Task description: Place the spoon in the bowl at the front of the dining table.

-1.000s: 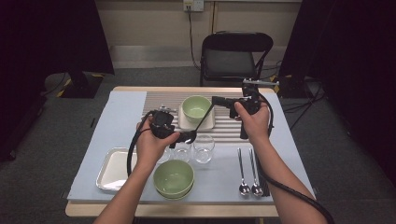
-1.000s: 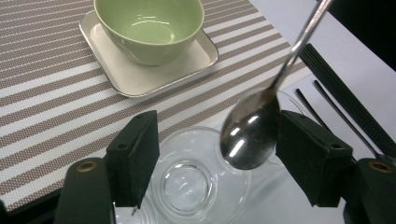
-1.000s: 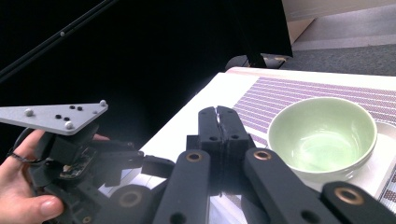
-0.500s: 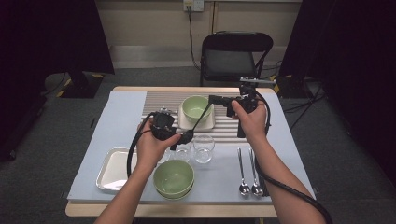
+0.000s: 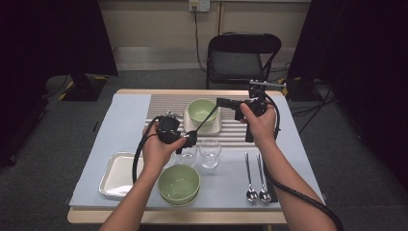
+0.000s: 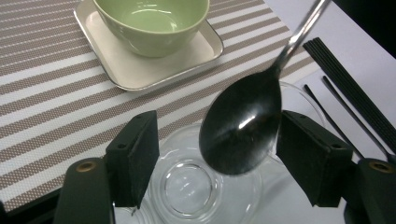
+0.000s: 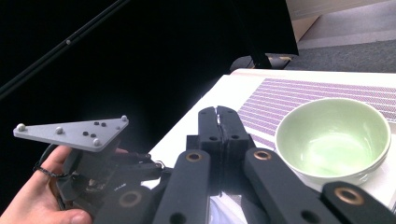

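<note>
My right gripper points left above the striped mat, shut on the handle of a metal spoon. The spoon slants down to my left gripper, and its bowl hangs between that gripper's open jaws. The left pad stands clear of it and the right pad is close beside it. Two clear glasses stand on the table just under the left gripper; one glass sits directly below the spoon. In the right gripper view the jaws are pressed together.
A green bowl sits on a small square tray on the striped mat. A second green bowl is at the front edge, with a metal tray to its left. Two spoons and black chopsticks lie at the right.
</note>
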A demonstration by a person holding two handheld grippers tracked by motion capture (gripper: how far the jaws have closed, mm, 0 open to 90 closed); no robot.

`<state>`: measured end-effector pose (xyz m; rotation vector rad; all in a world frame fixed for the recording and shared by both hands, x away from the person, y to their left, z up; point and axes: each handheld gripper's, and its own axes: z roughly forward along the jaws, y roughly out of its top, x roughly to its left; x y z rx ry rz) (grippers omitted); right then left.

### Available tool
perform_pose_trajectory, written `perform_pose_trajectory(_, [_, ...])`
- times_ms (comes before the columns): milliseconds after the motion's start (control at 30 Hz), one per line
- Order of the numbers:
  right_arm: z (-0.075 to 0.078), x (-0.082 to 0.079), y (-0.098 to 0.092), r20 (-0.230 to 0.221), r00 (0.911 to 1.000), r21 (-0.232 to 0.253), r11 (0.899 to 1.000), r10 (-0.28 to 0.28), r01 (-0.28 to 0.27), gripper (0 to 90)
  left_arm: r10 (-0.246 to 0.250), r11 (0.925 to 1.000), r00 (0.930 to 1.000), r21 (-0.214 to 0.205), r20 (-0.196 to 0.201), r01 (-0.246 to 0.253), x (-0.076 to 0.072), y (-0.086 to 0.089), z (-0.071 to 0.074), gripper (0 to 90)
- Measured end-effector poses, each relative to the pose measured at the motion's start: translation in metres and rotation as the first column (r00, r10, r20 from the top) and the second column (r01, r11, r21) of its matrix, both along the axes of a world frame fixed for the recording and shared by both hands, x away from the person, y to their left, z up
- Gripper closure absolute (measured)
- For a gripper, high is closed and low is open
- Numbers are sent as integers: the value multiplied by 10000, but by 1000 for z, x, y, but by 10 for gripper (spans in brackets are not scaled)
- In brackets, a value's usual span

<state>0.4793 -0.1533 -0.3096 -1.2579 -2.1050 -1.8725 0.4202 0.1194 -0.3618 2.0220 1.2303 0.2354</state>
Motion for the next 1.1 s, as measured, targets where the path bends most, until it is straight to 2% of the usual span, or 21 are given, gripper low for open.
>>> perform_pose_trajectory(67, [0,1,0,67,10000,-195,9998,-36,37,900,-22,10000,10000,-20,-9,22,-1,2,1,300])
perform_pose_trajectory(333, [-1,5,-6,51,9996,-147,9995,-261,262,900,-269,9992,9996,-290,-16,268,-6,11,4,272])
perform_pose_trajectory(733, [-1,12,-4,23,9991,-299,9987,-423,424,900,-261,9986,9996,-461,-78,257,-15,27,4,260])
perform_pose_trajectory(1100, [-2,18,-2,-8,9985,-335,9979,-547,546,900,-269,9988,9996,-415,-105,265,-21,40,4,260])
